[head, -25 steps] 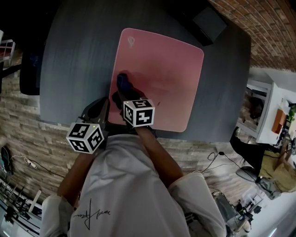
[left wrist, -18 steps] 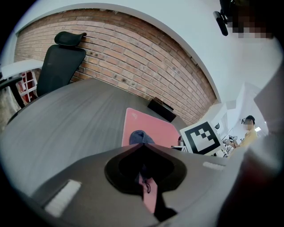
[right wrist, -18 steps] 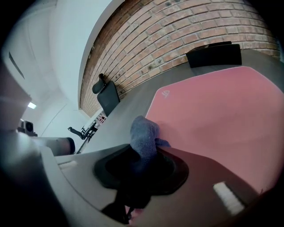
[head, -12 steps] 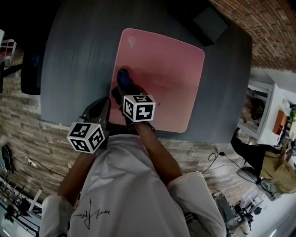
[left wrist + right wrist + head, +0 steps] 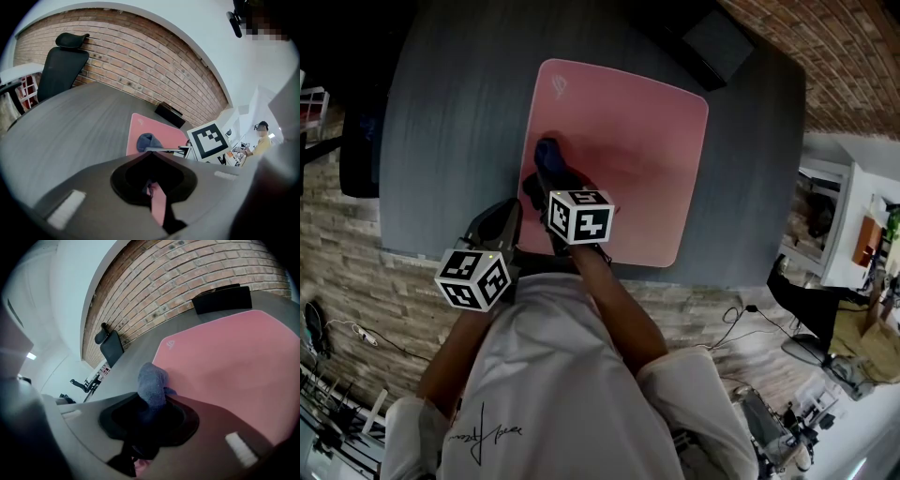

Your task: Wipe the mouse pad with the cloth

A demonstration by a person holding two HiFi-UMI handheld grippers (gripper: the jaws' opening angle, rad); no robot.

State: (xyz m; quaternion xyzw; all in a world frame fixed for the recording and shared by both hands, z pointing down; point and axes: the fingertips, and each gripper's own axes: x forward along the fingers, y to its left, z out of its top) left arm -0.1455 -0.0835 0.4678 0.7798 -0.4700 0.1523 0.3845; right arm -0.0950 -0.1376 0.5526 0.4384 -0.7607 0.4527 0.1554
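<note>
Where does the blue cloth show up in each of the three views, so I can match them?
Head view: the blue cloth sits left of centre, on the pad's left part.
Left gripper view: the cloth is at centre, just beyond the jaws.
Right gripper view: the cloth is at lower centre, clamped in the right gripper.
Shared landmark: the pink mouse pad under the cloth.

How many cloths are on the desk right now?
1: the cloth, gripped in the right gripper's fingers, rests on the pad's left side. The person hides the desk's near edge, so another may be out of sight.
</note>
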